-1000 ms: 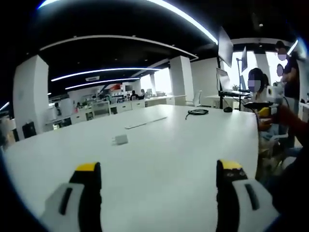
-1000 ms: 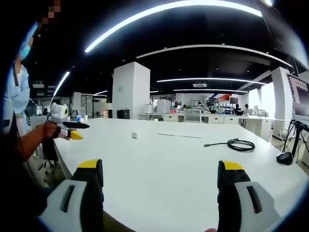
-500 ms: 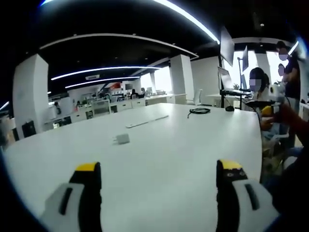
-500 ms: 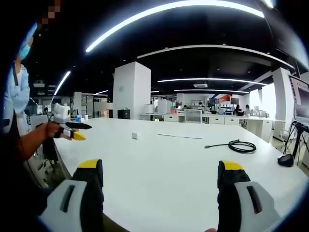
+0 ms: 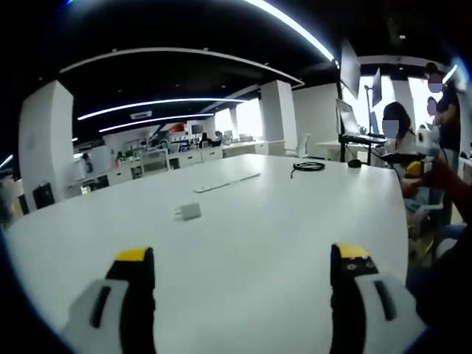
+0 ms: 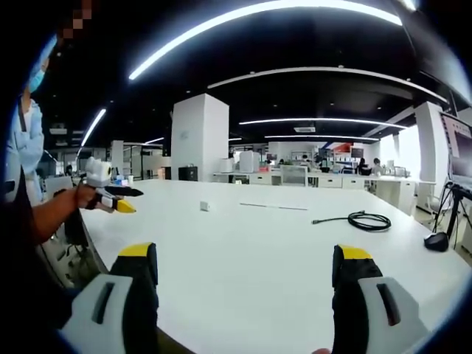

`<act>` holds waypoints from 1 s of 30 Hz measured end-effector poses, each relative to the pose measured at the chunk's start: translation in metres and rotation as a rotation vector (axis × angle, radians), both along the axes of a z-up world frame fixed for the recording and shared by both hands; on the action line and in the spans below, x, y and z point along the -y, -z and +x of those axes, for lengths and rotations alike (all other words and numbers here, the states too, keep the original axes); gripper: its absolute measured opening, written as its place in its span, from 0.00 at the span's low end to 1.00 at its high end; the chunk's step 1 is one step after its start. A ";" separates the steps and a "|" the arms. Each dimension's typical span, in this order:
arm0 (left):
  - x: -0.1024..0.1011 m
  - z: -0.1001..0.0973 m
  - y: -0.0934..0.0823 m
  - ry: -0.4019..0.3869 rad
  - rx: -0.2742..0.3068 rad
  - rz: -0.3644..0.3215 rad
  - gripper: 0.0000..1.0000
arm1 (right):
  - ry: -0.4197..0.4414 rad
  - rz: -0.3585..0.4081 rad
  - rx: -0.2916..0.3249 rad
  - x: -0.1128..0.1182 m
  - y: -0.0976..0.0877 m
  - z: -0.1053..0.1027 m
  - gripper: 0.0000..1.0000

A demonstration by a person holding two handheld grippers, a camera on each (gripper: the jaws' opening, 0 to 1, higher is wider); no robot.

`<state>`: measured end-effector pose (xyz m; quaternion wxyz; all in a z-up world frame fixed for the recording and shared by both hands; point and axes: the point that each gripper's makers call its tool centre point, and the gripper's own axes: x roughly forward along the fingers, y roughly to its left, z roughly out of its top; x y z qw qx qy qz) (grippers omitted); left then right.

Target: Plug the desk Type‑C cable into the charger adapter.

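Adapter (image 5: 187, 212), coiled cable (image 6: 364, 220), no legible writing

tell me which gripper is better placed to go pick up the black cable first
Probably right. In the right gripper view the coiled black cable lies ahead on the right gripper's own side of the white table, while the charger adapter lies ahead of the left gripper. Both have their jaws open and empty.

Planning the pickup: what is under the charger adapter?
The charger adapter lies directly on the bare white table; nothing shows beneath it.
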<state>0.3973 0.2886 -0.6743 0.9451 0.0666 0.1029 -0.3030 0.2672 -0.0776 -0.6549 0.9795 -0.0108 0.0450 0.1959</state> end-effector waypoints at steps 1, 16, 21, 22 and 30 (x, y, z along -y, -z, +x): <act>-0.001 0.001 0.000 -0.001 -0.002 -0.001 1.00 | 0.000 0.001 0.000 0.000 0.000 0.000 1.00; 0.001 0.021 0.004 0.008 -0.015 0.004 1.00 | 0.006 0.001 -0.009 0.000 0.003 0.007 1.00; 0.000 0.027 0.006 0.007 -0.021 0.004 1.00 | 0.005 0.000 -0.010 0.000 0.004 0.008 1.00; 0.001 0.028 0.006 0.008 -0.022 0.004 1.00 | 0.005 -0.001 -0.011 0.000 0.005 0.008 1.00; -0.002 0.043 0.010 0.005 -0.034 0.011 1.00 | -0.001 -0.005 -0.012 -0.004 0.005 0.012 1.00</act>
